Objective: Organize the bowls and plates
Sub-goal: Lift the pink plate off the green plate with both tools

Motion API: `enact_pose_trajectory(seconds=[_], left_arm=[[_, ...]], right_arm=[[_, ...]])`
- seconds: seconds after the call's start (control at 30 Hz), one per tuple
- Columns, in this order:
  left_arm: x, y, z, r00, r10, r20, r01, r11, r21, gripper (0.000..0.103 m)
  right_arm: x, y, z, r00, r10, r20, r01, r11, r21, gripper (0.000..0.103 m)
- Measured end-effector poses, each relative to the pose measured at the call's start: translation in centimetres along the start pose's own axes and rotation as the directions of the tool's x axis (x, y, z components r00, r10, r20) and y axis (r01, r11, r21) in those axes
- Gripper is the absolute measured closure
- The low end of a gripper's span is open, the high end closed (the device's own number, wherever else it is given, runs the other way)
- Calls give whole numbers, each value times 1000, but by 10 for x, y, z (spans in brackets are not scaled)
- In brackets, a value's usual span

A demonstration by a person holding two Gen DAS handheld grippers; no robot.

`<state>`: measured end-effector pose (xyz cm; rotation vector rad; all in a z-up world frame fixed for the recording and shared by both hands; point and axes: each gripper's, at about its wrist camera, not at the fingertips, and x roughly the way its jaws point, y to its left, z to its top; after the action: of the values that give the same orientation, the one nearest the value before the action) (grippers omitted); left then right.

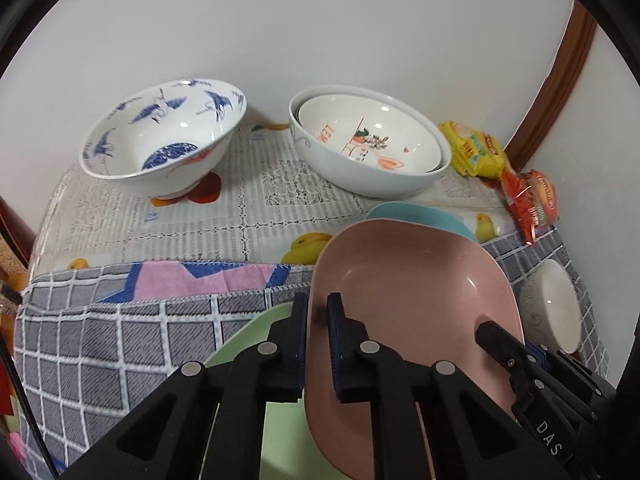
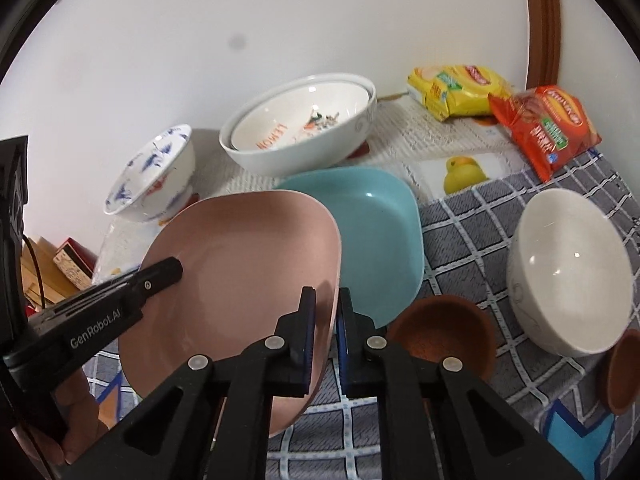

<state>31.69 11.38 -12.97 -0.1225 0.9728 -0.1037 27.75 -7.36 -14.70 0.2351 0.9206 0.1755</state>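
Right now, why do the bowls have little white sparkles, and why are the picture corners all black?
Left wrist view: lamp glare dots sit inside the crane bowl and the lemon bowl. Right wrist view: the same glare marks the white bowl. Both views: the round fisheye lens leaves dark corners and bends the brown frame.

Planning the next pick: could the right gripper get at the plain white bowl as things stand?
Probably not yet: the right gripper is shut on the pink plate's rim. Otherwise the white bowl sits unobstructed beside it.
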Motion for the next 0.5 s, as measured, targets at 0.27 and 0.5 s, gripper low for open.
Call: enact_pose_trajectory(seconds=[0.27, 0.5], left_arm=[[-47, -18, -13, 999, -1, 52, 2, 1000, -10, 93], [-77, -39, -26, 997, -14, 77, 15, 1000, -15, 93]], right_arm=[[-49, -3, -9, 999, 25, 26, -25, 1000, 12, 94], [-92, -10, -17, 997, 10, 70, -10, 1000, -6, 95]])
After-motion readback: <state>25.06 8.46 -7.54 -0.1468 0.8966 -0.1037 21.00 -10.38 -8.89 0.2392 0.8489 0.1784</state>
